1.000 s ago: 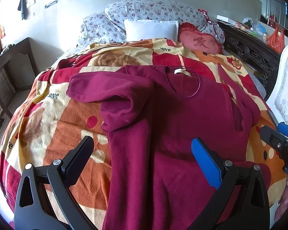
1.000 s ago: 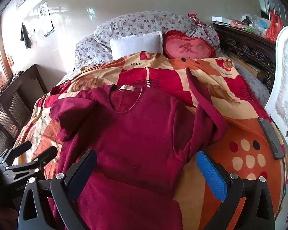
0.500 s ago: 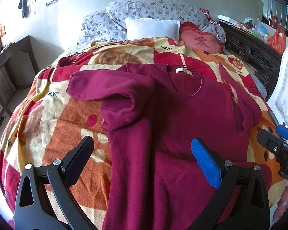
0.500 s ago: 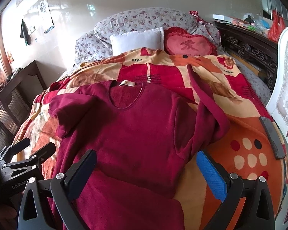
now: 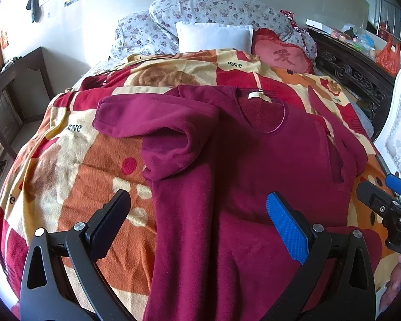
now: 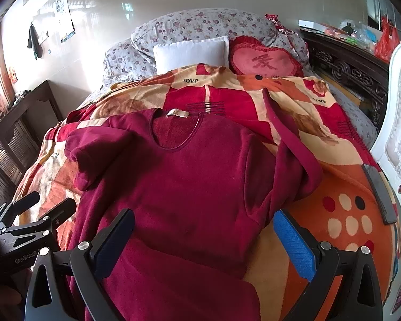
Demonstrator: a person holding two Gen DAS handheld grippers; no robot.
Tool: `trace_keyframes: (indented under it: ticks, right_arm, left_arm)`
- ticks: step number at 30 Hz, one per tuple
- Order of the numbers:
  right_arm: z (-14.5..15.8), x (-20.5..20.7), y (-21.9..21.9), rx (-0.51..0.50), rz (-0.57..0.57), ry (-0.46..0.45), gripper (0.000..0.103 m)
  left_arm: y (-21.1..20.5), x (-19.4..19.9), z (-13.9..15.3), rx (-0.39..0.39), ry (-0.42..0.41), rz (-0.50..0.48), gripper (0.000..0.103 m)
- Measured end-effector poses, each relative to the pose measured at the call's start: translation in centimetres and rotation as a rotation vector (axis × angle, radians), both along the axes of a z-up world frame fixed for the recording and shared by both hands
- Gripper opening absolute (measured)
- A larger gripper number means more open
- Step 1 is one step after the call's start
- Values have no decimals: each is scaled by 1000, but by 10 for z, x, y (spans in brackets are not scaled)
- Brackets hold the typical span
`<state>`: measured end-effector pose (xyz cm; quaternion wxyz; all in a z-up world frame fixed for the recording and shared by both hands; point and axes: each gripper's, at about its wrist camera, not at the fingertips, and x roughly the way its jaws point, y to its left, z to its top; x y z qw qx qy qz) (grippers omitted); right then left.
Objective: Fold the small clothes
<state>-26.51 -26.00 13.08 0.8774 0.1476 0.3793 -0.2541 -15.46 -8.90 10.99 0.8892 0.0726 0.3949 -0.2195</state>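
While both grippers hang empty at the bottom of their frames, the folding looks barely begun. Nearest, the left gripper (image 5: 197, 222) has its jaws wide apart over the lower part of the top (image 5: 254, 174), touching nothing; the right gripper (image 6: 203, 238) is likewise spread above the hem. The top lies face up across the middle of both views on the blanket (image 5: 74, 176), neck label toward the far end. Its left sleeve (image 5: 152, 123) is bunched and doubled at centre left of the left view. The right sleeve (image 6: 294, 144) trails up and right in the right view, unfolded. My reading: sleeves and body all remain to fold. Beyond, pillows (image 6: 192, 53) sit at the top.
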Motion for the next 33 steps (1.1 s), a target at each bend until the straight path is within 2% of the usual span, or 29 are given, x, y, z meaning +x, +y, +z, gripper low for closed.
trace_keyframes:
  ticks: [17,33]
  right_arm:
    - [-13,14,1,33,28,29,103]
    - [-29,55,3,52,77,67,103]
  left_arm:
    - [2,11,-11,9,22,16,102]
    - [7,40,-26,13,65,56,102]
